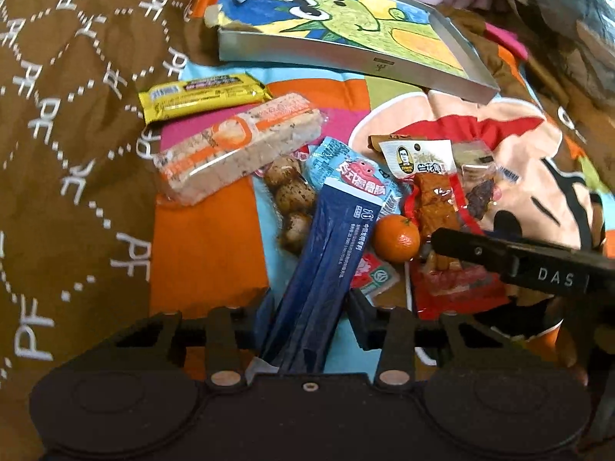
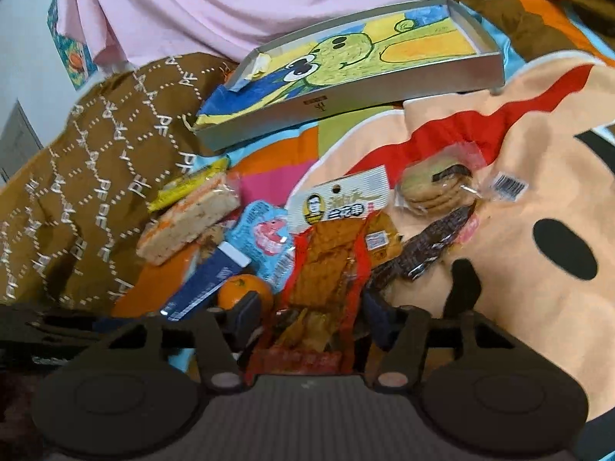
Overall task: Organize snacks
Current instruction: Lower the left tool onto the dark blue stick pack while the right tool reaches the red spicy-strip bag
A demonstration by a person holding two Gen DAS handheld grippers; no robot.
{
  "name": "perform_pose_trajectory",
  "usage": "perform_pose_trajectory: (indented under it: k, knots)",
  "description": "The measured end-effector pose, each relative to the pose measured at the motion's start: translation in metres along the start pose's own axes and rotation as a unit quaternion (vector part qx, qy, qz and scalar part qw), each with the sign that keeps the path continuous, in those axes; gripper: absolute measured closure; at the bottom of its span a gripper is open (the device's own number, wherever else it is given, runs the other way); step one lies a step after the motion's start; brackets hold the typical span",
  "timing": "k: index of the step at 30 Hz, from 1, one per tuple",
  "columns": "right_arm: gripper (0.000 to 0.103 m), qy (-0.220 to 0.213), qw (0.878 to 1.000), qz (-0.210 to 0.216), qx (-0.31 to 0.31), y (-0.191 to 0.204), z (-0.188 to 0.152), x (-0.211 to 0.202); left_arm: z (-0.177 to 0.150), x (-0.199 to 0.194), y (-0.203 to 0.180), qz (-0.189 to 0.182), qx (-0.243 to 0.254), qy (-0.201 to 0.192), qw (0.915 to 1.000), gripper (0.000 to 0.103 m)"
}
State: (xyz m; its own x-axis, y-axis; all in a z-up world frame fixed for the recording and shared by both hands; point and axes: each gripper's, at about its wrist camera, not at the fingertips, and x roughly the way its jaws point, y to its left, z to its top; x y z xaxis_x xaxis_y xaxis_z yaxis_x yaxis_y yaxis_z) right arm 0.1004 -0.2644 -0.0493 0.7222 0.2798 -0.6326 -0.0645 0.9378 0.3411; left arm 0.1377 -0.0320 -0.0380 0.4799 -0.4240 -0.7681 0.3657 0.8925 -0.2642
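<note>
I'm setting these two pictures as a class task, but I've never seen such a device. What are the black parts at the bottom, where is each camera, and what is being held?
There is no robot: a person holds a two-finger gripper in each hand, each with a camera looking along its fingers. The black parts are those grippers.

The left wrist view shows the left gripper with its fingers around a dark blue packet. The right wrist view shows the right gripper around a red tofu snack pack.

On the colourful blanket lie a mandarin, a cracker pack, a yellow bar and a shallow box lined with a drawing.
</note>
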Motion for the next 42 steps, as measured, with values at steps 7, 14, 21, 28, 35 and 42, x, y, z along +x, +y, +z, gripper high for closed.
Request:
perform_pose_trajectory:
  k: [7,14,21,28,35,42]
  knots:
    - [0.060,-0.040,0.999,0.033,0.003,0.004,0.006,-0.012,-0.002,0.000,0.002,0.000,-0.025,-0.002,0.9997,0.060]
    - [0.057,-0.031,0.998,0.045,0.034,-0.002,0.016,0.009,-0.003,0.001,0.001,0.007,-0.026,-0.005,0.9996,0.060]
    - [0.057,-0.002,0.996,0.050,0.069,-0.019,0.015,0.027,-0.004,0.002,-0.001,0.011,-0.022,-0.009,0.9997,0.060]
    - [0.079,-0.015,0.997,0.062,0.037,-0.003,0.016,0.015,-0.004,0.001,0.003,0.007,-0.043,-0.008,0.9990,0.062]
    - [0.072,-0.008,0.998,0.065,0.013,0.010,0.016,0.015,-0.004,0.002,0.002,0.010,-0.039,-0.010,0.9991,0.062]
    - [0.073,0.013,0.993,0.089,0.080,-0.011,0.012,0.026,-0.003,0.003,-0.004,0.019,-0.036,-0.008,0.9991,0.062]
